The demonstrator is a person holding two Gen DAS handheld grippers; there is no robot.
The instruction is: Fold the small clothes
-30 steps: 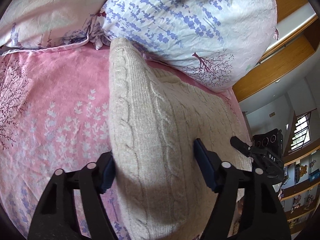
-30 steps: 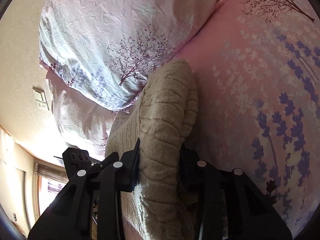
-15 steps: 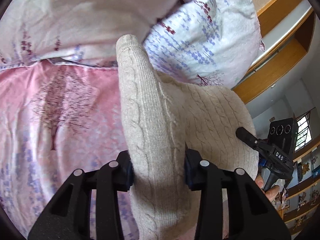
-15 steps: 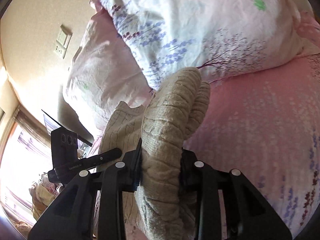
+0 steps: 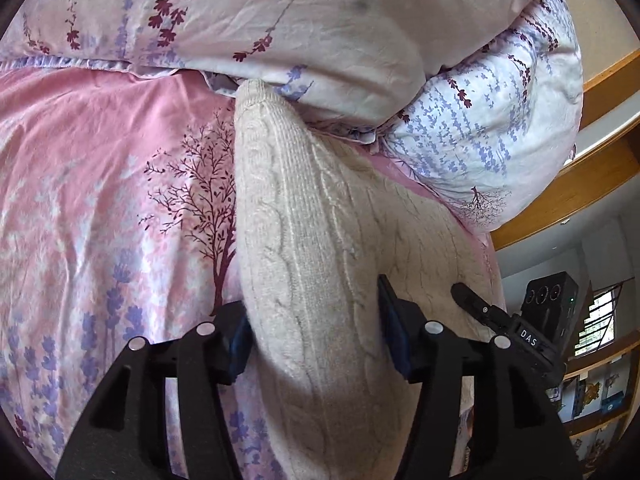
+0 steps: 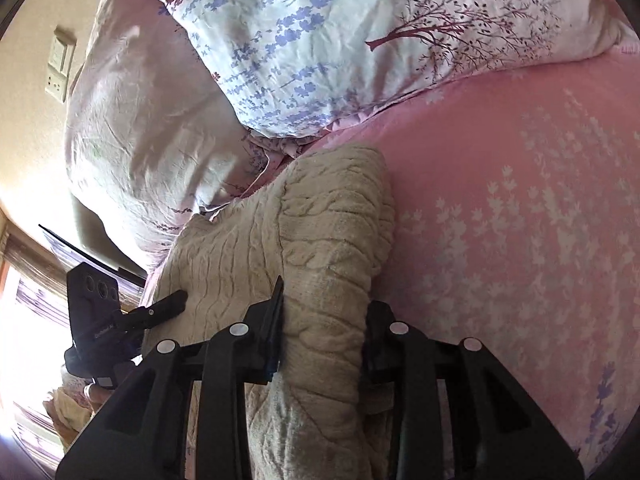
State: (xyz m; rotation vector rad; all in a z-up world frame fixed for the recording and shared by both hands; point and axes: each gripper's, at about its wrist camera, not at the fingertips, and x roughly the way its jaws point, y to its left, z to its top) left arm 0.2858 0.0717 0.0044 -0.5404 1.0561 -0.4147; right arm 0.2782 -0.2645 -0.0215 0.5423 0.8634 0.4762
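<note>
Sweater (image 5: 320, 280), cream cable knit, lies on the pink flowered bed (image 5: 100, 200) just below the pillows (image 5: 320, 20), with one end of it touching the lower pillow edge. I judge the knit to be soft, thick and fairly light; it bunches into a fat roll under pressure and will sag wherever it is unsupported. Its fuzzy surface should grip well, so slipping is a minor concern, but stretching is likely if the two holds pull apart. The best places to hold are the thick doubled folds near the outer edges, one per side, so that both layers travel together. My left tongs (image 5: 316, 336) are pinching a gathered ridge of the sweater, their blue pads pressing into it from both sides. My right tongs (image 6: 322, 332) are likewise pinching a bunched fold (image 6: 332, 240) at the opposite edge, which sits right beside bare sheet. Both tools point toward the pillows at a low angle to the bed, each visible in the other's camera, set roughly side by side with the body of the garment spanning between them. I cannot tell how much of the garment is lifted clear of the bed.
</note>
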